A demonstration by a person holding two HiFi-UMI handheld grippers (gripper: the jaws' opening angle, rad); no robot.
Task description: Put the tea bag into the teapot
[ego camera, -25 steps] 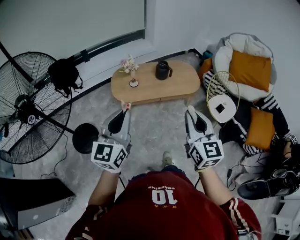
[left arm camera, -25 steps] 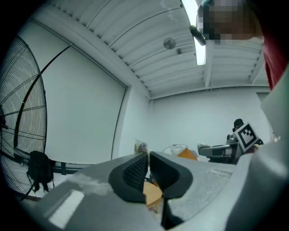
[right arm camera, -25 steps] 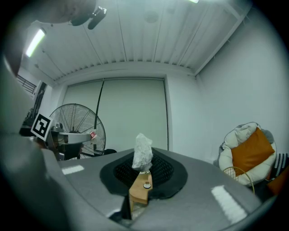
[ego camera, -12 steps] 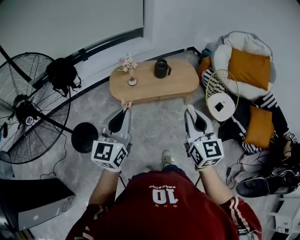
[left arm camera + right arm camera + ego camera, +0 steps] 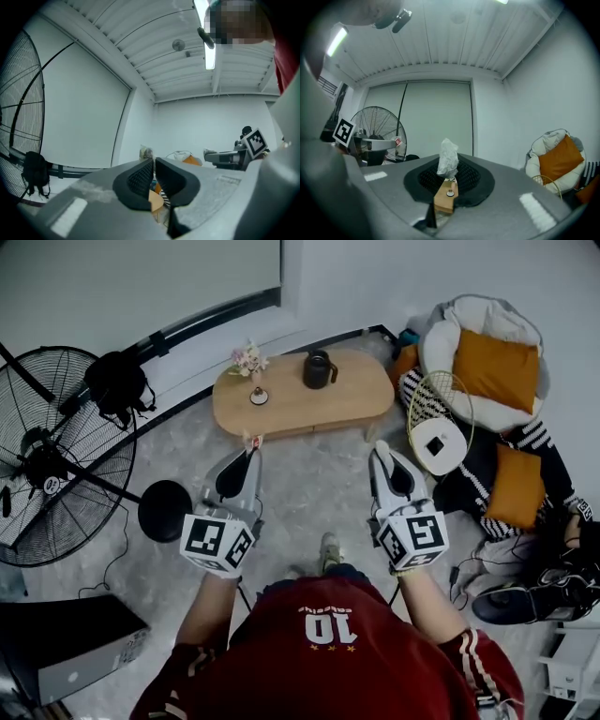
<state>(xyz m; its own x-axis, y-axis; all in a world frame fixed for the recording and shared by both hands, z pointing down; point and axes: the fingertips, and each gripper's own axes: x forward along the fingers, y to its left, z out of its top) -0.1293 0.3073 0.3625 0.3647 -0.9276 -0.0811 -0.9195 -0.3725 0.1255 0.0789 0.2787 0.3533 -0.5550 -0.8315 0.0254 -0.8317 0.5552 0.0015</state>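
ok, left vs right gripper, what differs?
Left gripper pinches a small red-and-white tea bag at its tips; right gripper holds nothing. Left jaws meet at the tip; right jaws stand slightly apart. Both point toward the table, short of it.

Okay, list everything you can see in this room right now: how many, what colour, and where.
table: one, light wood, ahead by the wall
teapot: one, black, table's far edge
flower vase: one, pale flowers, table's left end
fan: one, black, floor at left
cushions: two, orange, at right, one on the white chair
tea bag tag: one, red-and-white, at the left gripper's tips
left gripper: one, grey, closed on the tag
right gripper: one, grey, jaws slightly apart, empty
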